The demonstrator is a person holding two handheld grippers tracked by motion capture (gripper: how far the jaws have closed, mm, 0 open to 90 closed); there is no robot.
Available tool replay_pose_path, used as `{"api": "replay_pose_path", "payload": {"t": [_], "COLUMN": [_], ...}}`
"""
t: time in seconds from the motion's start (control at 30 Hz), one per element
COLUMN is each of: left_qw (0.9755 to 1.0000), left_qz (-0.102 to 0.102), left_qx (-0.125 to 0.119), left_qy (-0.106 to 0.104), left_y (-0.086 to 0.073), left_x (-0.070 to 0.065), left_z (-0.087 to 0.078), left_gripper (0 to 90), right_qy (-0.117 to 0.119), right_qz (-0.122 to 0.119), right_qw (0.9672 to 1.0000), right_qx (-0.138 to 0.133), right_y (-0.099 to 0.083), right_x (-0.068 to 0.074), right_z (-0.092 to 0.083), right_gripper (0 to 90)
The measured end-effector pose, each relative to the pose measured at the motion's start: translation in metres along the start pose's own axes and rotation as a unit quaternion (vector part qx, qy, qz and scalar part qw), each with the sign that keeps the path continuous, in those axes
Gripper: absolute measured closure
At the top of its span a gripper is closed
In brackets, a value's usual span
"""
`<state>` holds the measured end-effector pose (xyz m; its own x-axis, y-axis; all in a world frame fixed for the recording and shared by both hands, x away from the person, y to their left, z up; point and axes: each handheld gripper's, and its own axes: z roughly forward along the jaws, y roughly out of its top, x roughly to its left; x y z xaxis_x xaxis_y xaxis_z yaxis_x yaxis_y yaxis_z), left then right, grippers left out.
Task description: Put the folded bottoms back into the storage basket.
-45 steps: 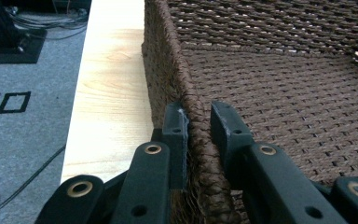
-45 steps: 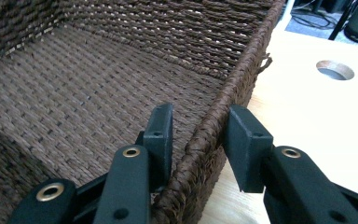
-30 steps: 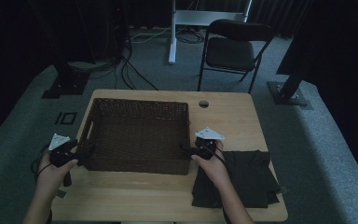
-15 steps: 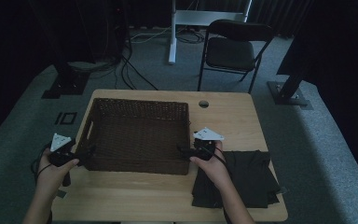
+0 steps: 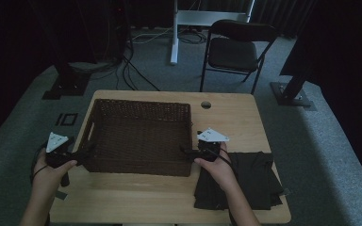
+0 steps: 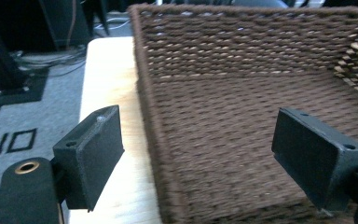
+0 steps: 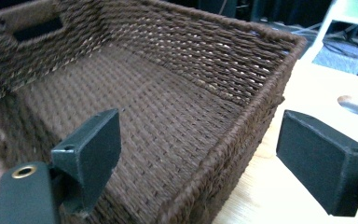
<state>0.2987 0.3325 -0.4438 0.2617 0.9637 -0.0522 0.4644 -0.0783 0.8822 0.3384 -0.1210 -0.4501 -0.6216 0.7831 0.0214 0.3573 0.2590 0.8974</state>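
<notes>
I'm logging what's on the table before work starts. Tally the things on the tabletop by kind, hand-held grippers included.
Woven brown basket: 1
Dark folded cloth: 1
Hand-held grippers, left hand-held gripper and right hand-held gripper, each open astride a basket wall: 2
Total: 4

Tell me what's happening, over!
Left gripper and right gripper open, astride basket walls. Basket empty. Dark cloth beside it, not blocking.

Dark brown woven basket (image 5: 139, 136), black cloth (image 5: 250, 181)
</notes>
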Motion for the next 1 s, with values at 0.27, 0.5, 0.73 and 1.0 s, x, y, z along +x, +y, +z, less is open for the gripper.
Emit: {"api": "replay_pose_path", "payload": {"t": [0.27, 0.5, 0.73, 1.0], "left_qw": [0.9993, 0.9978, 0.9963, 0.9935], "left_qz": [0.01, 0.019, 0.027, 0.036], "left_qx": [-0.009, -0.014, -0.014, -0.013], "left_qy": [-0.034, -0.063, -0.08, -0.107], "left_y": [0.01, 0.015, 0.018, 0.02], "left_x": [-0.019, -0.036, -0.049, -0.066], "left_z": [-0.004, 0.0, 0.005, 0.009], "left_gripper": [16.3, 16.3, 16.3, 16.3], "right_qy": [-0.007, -0.022, -0.037, -0.048], "right_qz": [-0.009, -0.002, 0.004, 0.008], "right_qw": [0.9999, 0.9996, 0.9992, 0.9987], "right_qx": [-0.006, -0.015, -0.016, -0.017], "right_y": [0.001, -0.003, -0.007, -0.011], "right_x": [-0.002, -0.013, -0.021, -0.029], "right_z": [-0.013, -0.023, -0.034, -0.048], "right_gripper": [13.6, 13.6, 13.6, 13.6]}}
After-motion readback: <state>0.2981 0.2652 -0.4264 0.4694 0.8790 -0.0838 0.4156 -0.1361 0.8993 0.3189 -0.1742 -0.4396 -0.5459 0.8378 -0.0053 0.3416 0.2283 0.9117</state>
